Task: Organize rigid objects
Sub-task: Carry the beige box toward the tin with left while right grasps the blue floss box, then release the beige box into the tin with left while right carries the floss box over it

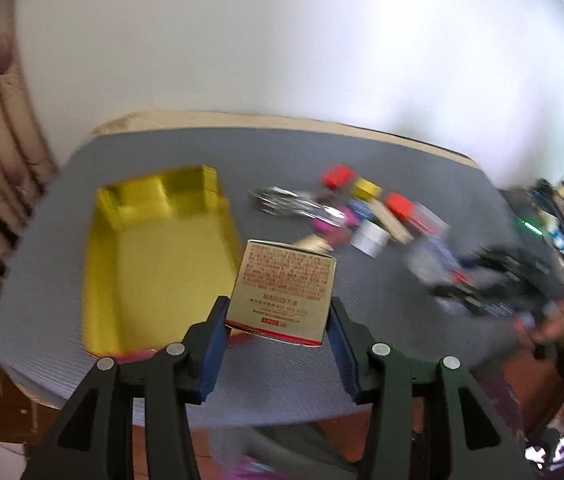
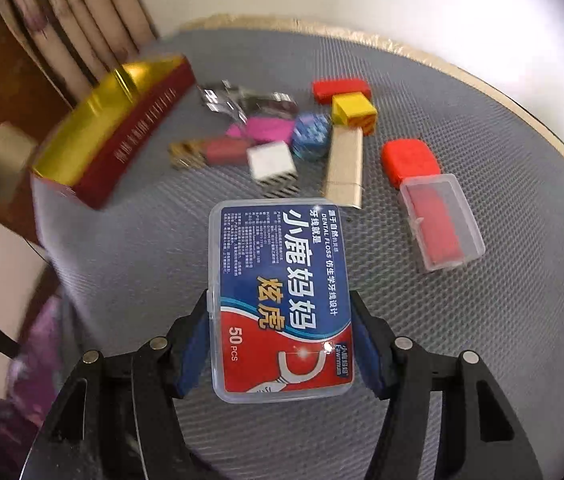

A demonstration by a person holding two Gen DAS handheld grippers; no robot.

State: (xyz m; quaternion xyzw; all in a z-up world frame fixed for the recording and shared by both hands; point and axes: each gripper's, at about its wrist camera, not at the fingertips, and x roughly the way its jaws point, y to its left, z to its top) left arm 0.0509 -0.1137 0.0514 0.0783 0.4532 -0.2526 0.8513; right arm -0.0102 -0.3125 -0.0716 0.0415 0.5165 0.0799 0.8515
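We see the left gripper point(image 1: 277, 320) clamped on a beige carton point(image 1: 284, 290), held above the grey mat point(image 1: 161, 148) just beside the open gold-lined box point(image 1: 161, 264). The right gripper point(image 2: 279, 344) grips a clear dental floss case point(image 2: 279, 300) over the mat, near side of a loose pile: red blocks point(image 2: 408, 160), a yellow cube point(image 2: 352, 108), a white cube point(image 2: 271, 162), a tan bar point(image 2: 344, 164), a clear case with red insert point(image 2: 440, 222). Metal pieces point(image 2: 241, 98) by the gold box are blurred; we can't identify them. The left view's right edge is smeared.
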